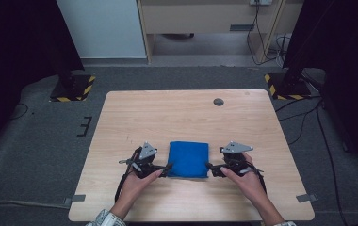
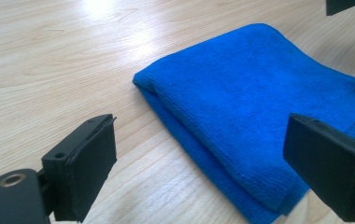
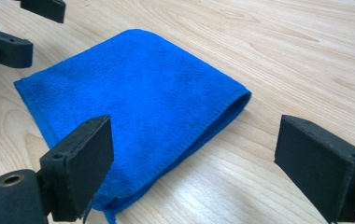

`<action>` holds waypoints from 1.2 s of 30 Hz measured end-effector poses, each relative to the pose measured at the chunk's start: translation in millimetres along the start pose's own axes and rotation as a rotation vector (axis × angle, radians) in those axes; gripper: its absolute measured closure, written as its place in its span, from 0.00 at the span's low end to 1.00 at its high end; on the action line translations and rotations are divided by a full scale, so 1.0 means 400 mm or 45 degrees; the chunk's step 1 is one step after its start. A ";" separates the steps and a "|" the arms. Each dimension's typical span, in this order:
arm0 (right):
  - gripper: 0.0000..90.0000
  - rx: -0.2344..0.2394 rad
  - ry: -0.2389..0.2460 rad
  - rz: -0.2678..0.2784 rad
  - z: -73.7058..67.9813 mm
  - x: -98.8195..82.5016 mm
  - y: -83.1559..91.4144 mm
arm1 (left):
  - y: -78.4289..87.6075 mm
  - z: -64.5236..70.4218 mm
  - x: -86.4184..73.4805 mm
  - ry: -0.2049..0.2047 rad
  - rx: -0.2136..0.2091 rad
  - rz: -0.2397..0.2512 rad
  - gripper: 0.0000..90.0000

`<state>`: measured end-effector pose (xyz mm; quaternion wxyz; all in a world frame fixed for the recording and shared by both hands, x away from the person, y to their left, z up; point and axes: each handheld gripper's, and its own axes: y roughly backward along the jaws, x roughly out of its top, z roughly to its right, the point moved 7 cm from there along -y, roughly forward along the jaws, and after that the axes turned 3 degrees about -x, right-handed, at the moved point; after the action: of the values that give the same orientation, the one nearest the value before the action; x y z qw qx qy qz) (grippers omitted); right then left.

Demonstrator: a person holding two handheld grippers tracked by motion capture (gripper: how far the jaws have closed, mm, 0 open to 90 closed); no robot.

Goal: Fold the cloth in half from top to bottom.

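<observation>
**A:** Item one, the blue cloth [image 1: 188, 159]. Location?

**B:** Folded flat on the worktop [image 1: 182, 113], near my edge, squarely between my two hands. Roughly square; its thick folded edges run away from me, and one faces each hand.

**A:** Item two, left fingers [image 1: 166, 167].

**B:** Spread wide, gripping nothing. They point inward at the cloth's near left corner, just beside it. In the left gripper view the cloth [image 2: 259, 116] lies ahead and toward one finger [image 2: 327, 170], its corner reaching under that pad.

**A:** Item three, right fingers [image 1: 210, 167].

**B:** Also wide apart and empty, aimed at the near right corner. In the right gripper view the cloth [image 3: 133, 107] lies ahead, its near corner passing under one pad [image 3: 80, 165].

**A:** Which hand is nearer?

**B:** Neither, I judge; each is equally close to its corner. A grasp would call for sliding inward along the near edge.
</observation>
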<state>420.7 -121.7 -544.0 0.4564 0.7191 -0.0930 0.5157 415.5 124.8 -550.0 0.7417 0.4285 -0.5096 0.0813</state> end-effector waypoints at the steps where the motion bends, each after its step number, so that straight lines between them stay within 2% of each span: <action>1: 0.13 0.000 0.000 -0.002 0.004 -0.001 0.002 | 0.001 -0.003 0.000 0.007 0.002 0.002 0.10; 15: 0.13 -0.063 -0.071 -0.001 0.069 -0.011 0.024 | 0.009 -0.048 -0.012 0.018 0.036 -0.023 0.10; 19: 0.13 -0.083 -0.091 0.008 0.093 -0.013 0.035 | 0.019 -0.064 -0.010 0.031 0.047 -0.013 0.09; 25: 0.13 -0.130 -0.122 0.025 0.137 -0.018 0.053 | 0.035 -0.094 -0.012 0.054 0.078 0.003 0.08; 28: 0.13 -0.161 -0.130 0.022 0.160 -0.024 0.061 | 0.042 -0.109 -0.015 0.044 0.102 -0.009 0.09; 36: 0.13 -0.234 -0.191 -0.001 0.231 -0.052 0.086 | 0.060 -0.151 -0.027 0.057 0.153 -0.040 0.09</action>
<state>451.1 -217.5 -546.8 0.5124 0.7107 -0.1736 0.4496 438.4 186.5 -552.4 0.7270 0.4784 -0.4803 0.1096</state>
